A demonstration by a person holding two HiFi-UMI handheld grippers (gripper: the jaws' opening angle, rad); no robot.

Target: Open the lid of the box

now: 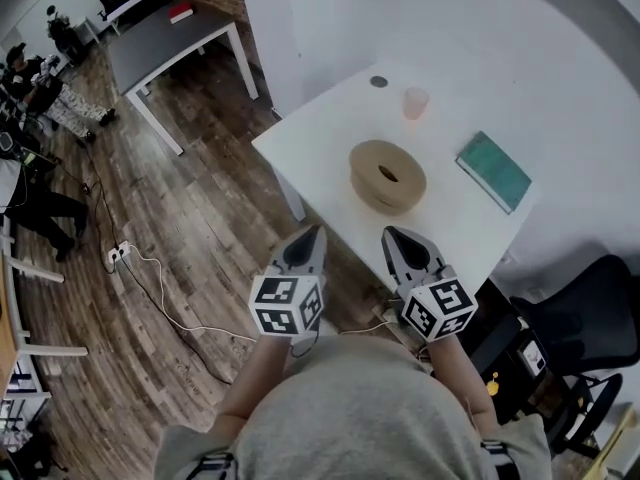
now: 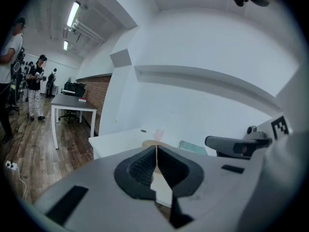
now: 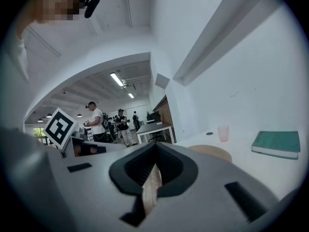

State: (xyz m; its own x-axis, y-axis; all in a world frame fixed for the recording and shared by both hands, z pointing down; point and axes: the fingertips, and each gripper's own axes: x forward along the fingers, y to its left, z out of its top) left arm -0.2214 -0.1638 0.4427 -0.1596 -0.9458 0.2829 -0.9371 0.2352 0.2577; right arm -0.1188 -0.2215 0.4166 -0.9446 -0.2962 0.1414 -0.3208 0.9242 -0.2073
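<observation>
A grey table (image 1: 165, 40) stands far off on the brown wooden floor (image 1: 190, 228), at the left. The left gripper (image 1: 311, 233) is out over the floor, just by the edge of the white bench (image 1: 330, 133). Its jaws are pressed together with nothing between them. The right gripper (image 1: 393, 234) is beside it at the bench's near edge. Its jaws are pressed together too, and they hold nothing.

The round light-brown box (image 1: 387, 176) sits in the middle of the bench, just past both grippers and not touching them. Behind it stands a small pink cup (image 1: 415, 102). To the right lies a flat green book (image 1: 493, 171). A black chair (image 1: 590, 313) is at the far right.
</observation>
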